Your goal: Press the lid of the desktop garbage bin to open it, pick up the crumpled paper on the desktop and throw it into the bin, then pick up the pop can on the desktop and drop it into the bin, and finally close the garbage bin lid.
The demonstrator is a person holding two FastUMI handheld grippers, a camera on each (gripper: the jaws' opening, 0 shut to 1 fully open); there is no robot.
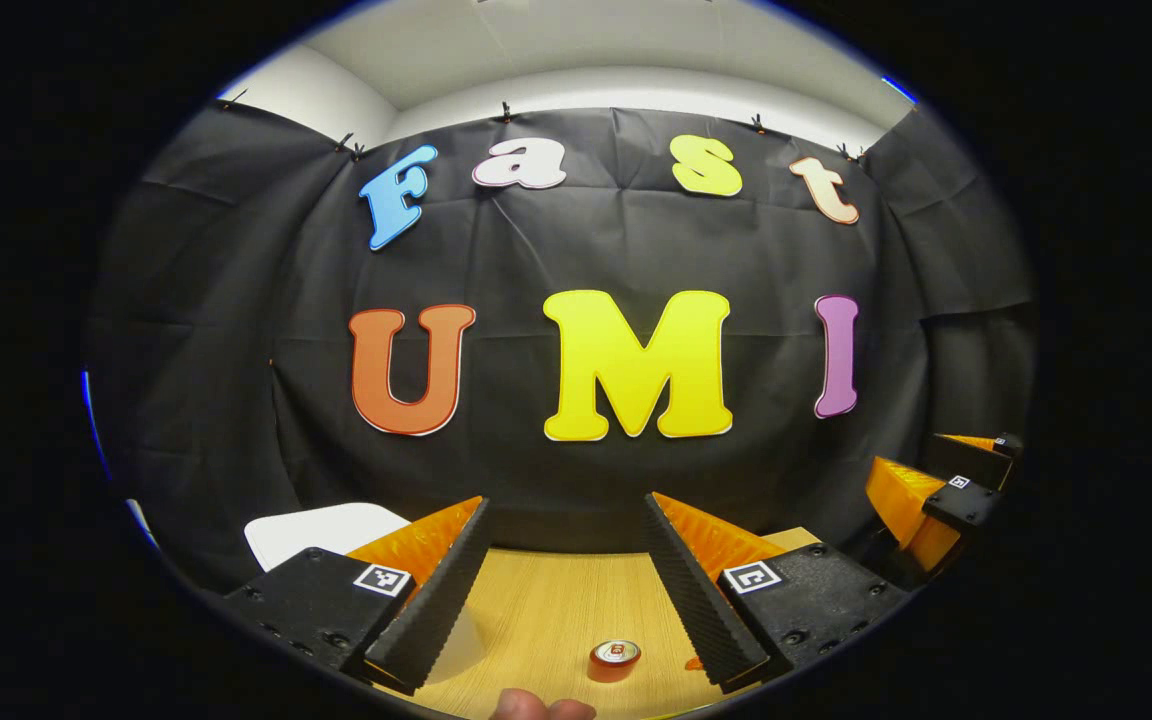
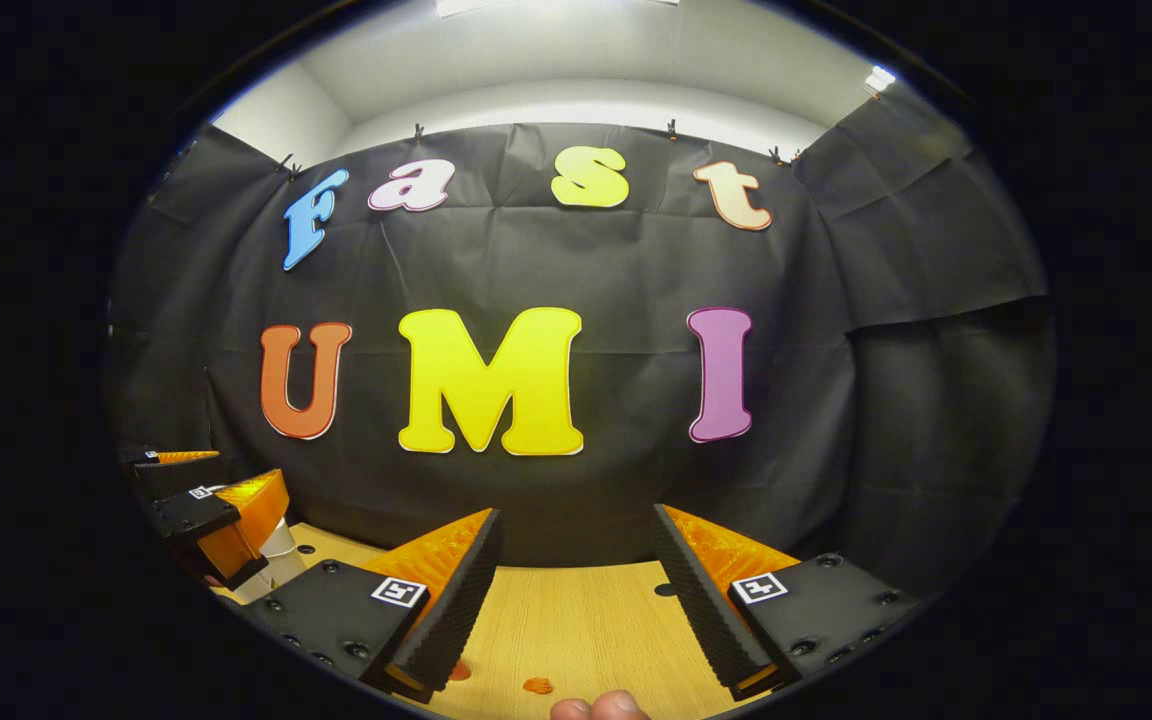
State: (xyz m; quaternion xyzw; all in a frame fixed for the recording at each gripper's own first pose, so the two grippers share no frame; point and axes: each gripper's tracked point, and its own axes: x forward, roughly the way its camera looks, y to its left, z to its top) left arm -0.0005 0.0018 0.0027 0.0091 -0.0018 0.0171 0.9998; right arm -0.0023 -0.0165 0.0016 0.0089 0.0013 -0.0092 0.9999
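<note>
Left tongs (image 1: 566, 560) wide open, gripping nothing, held above the wooden table (image 1: 556, 610). Pop can (image 1: 615, 660) stands upright bottom centre of the left gripper view, between the fingers, untouched. White bin lid (image 1: 321, 533) lower left, behind the left finger. Right tongs (image 2: 576, 570) also wide open and empty over the table; in the right gripper view the bin (image 2: 276, 555) is at far lower left, partly hidden behind the left tongs.

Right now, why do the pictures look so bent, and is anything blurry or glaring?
Left gripper view: fisheye bending curves the wall cloth and wooden table; the pop can stays fairly sharp. Right gripper view: same bulging, bright ceiling light glaring at the top, edges dimmer, no obvious motion blur.
</note>
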